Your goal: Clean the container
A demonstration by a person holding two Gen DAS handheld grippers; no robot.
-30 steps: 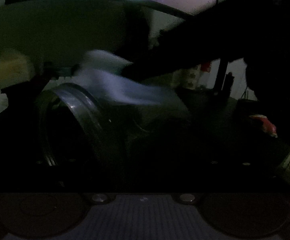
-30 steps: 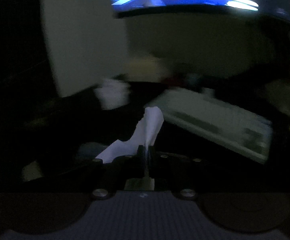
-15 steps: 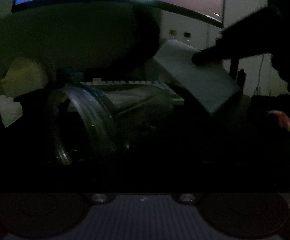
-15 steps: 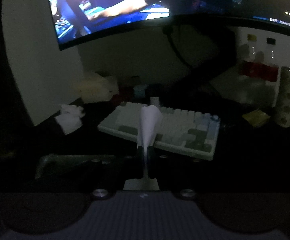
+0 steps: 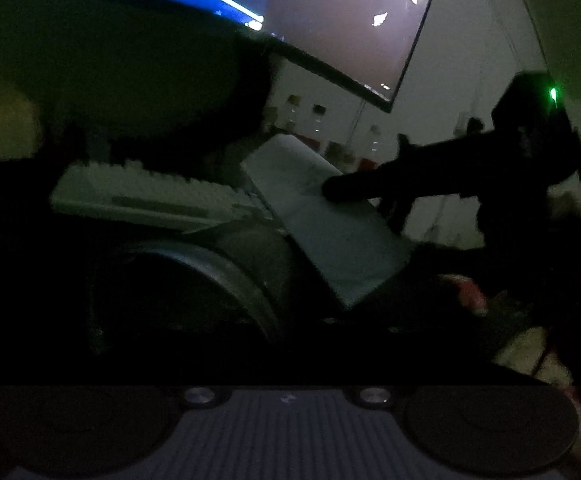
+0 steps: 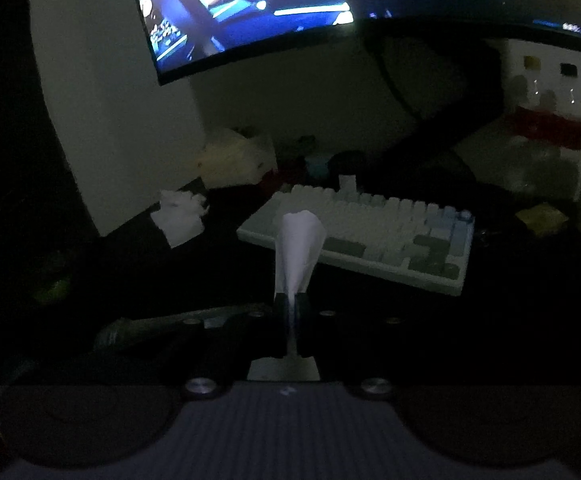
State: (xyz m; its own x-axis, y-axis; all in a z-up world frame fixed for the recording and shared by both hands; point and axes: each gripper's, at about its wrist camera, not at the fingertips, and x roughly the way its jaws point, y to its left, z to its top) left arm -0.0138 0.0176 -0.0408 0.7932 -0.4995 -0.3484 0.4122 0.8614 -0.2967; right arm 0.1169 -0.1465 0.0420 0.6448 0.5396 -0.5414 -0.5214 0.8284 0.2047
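The right gripper (image 6: 290, 312), fingers clamped on a folded tissue (image 6: 298, 248), hovers above the clear jar (image 5: 194, 276) lying before the keyboard (image 6: 362, 236); left fingers hidden; wiping inside seemingly comes next.

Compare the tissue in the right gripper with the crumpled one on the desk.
The held tissue is a smooth folded sheet; the desk tissue is a crumpled wad. The held one stands up from the shut right gripper; the desk one lies loose left of the keyboard. Both are white.
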